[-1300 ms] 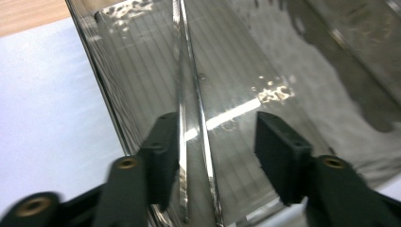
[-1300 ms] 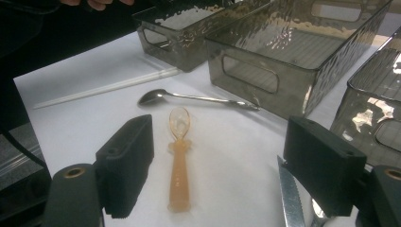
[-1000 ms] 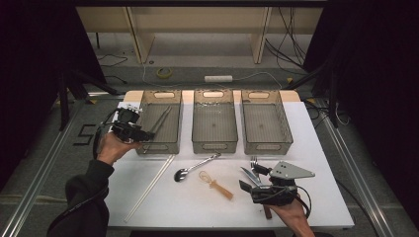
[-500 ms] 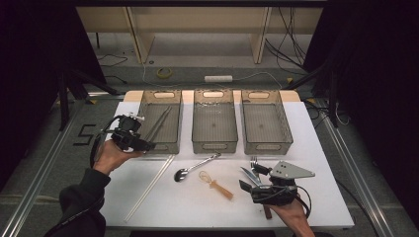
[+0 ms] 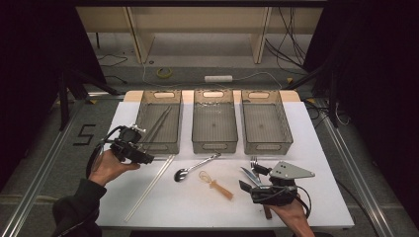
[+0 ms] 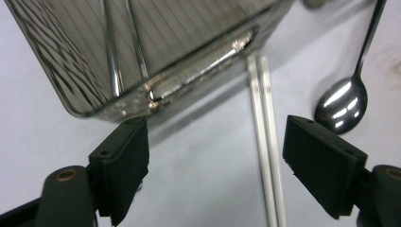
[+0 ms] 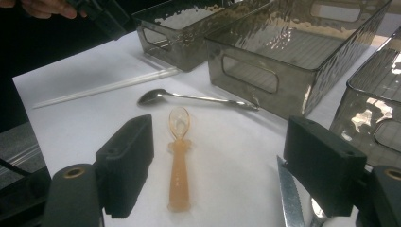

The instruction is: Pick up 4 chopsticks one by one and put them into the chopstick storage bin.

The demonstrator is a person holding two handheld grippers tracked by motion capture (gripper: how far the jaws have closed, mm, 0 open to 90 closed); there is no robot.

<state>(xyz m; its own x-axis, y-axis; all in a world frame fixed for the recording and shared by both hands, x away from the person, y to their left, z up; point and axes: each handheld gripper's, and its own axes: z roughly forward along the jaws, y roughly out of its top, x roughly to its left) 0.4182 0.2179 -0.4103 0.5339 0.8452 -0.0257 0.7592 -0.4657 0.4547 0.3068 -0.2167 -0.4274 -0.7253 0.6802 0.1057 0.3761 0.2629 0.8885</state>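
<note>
My left gripper (image 5: pixel 144 156) hovers open over the table just in front of the left bin (image 5: pixel 159 144), which holds a pair of metal chopsticks (image 5: pixel 157 123). In the left gripper view, its jaws (image 6: pixel 215 165) frame the bin's corner (image 6: pixel 156 90) and the white chopsticks (image 6: pixel 265 156). My right gripper (image 5: pixel 247 184) stands open near the front right. In the right gripper view, an orange plastic spoon (image 7: pixel 178 156) lies between its jaws (image 7: pixel 217 165), not touched. A metal spoon (image 5: pixel 195 167) lies in front of the middle bin (image 5: pixel 213 123).
A knife (image 7: pixel 291 198) and a fork (image 5: pixel 255 163) lie beside the right gripper. The white chopsticks (image 5: pixel 148 186) run diagonally toward the table's front left. The right bin (image 5: pixel 266 123) and middle bin look empty. The white table (image 5: pixel 316 148) ends close behind the bins.
My left gripper has come down and toward the near side, from the left bin's rim to the table in front of it. The right gripper has stayed still.
</note>
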